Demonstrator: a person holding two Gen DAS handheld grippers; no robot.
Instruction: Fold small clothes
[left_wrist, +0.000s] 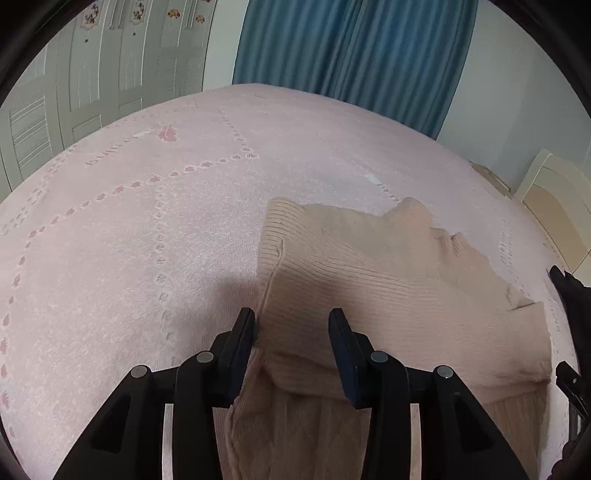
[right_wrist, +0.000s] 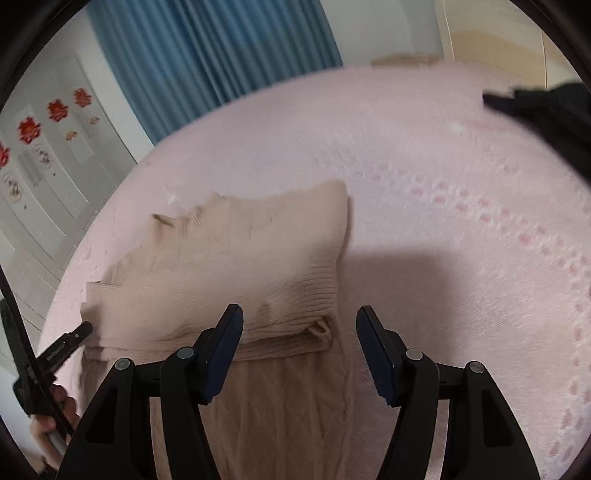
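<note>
A beige knit sweater lies folded over on the pink bedspread; it also shows in the right wrist view. My left gripper is open, its fingers straddling the sweater's near left edge, nothing clamped. My right gripper is open over the sweater's near right edge, above the folded hem. The right gripper shows at the right edge of the left wrist view. The left gripper's tip shows at the left of the right wrist view.
The bed is covered by a pink spread with paw-print lines. Blue curtains and white wardrobe doors stand behind. A dark garment lies at the far right. A cream headboard is at the right.
</note>
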